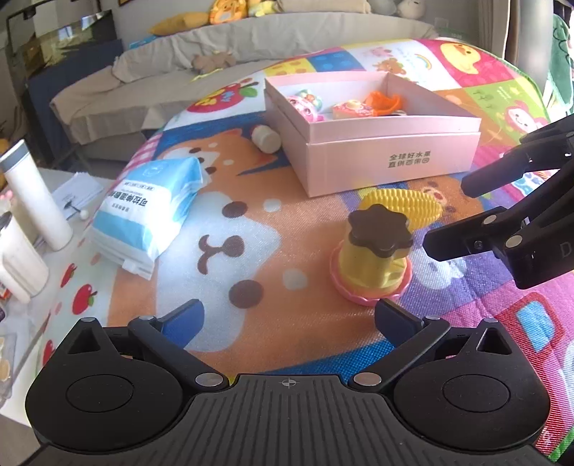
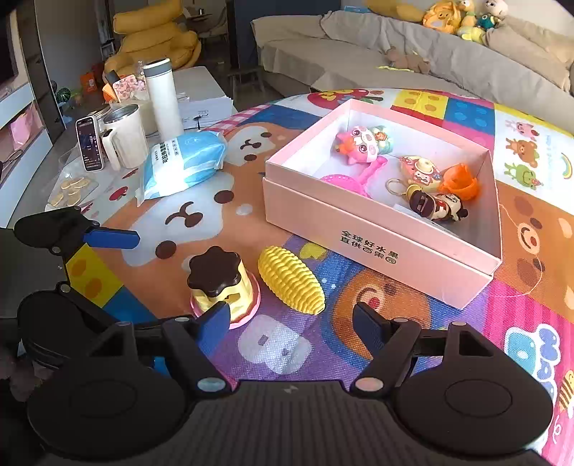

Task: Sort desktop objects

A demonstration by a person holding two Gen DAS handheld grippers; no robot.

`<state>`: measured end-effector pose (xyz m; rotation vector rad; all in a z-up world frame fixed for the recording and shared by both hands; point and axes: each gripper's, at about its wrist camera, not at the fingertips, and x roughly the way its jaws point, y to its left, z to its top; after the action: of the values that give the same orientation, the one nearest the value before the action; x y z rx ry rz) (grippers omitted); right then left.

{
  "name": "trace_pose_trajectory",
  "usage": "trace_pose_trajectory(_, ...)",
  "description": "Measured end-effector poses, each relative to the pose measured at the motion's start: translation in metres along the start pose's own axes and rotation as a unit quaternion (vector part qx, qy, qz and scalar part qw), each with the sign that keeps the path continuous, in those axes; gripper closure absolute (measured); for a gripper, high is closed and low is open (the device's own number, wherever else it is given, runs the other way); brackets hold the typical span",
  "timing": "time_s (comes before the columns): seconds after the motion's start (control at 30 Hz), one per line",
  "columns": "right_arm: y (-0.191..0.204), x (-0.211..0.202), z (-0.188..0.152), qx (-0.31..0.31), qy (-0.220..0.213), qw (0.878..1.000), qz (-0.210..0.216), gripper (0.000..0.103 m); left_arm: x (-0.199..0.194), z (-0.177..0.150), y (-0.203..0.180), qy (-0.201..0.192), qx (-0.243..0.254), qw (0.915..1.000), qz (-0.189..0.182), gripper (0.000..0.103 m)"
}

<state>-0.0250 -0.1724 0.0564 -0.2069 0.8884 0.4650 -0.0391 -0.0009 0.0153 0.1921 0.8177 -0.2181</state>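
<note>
Sitting on a bright play mat (image 2: 520,272), the pink box (image 2: 380,251) is already holding several toys, while both empty grippers, left gripper (image 1: 288,317) and right gripper (image 2: 290,319), are gaping open with the pudding toy (image 2: 224,286) and corn toy (image 2: 290,283) just ahead, waiting unsorted

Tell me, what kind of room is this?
Most likely a family living room. A grey covered sofa with stuffed animals sits behind a colourful cartoon play mat, where a pink cardboard box holds small toys.
</note>
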Motion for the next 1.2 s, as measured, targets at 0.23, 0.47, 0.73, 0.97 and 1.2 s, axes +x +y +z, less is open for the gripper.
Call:
trace_pose_trajectory(0.23, 0.018, 0.009, 0.015, -0.003, -0.002, 0.999, 0.036, 0.044, -0.001, 0.002, 0.033, 0.008, -0.043, 0.9949, 0.091, 0.0)
trace_pose_trajectory(0.47, 0.043, 0.02, 0.024, -0.031, 0.002, 0.998, 0.047, 0.044, 0.001, -0.012, 0.091, 0.027, -0.179, 0.9787, 0.097, 0.0)
trace_pose_trajectory(0.73, 0.037, 0.018, 0.021, -0.029, 0.011, 0.999, 0.032, 0.043, 0.0, -0.017, 0.092, 0.015, -0.187, 0.9772, 0.1, 0.0)
trace_pose_trajectory(0.97, 0.021, 0.0, 0.014, -0.017, -0.001, 1.0, 0.015, 0.039, 0.0, -0.018, 0.089, 0.007, -0.18, 0.9779, 0.105, 0.0)
trace_pose_trajectory(1.2, -0.008, -0.006, 0.025, 0.013, -0.023, 0.999, -0.033, 0.047, 0.0, -0.018, 0.088, 0.004, -0.174, 0.9792, 0.104, 0.0)
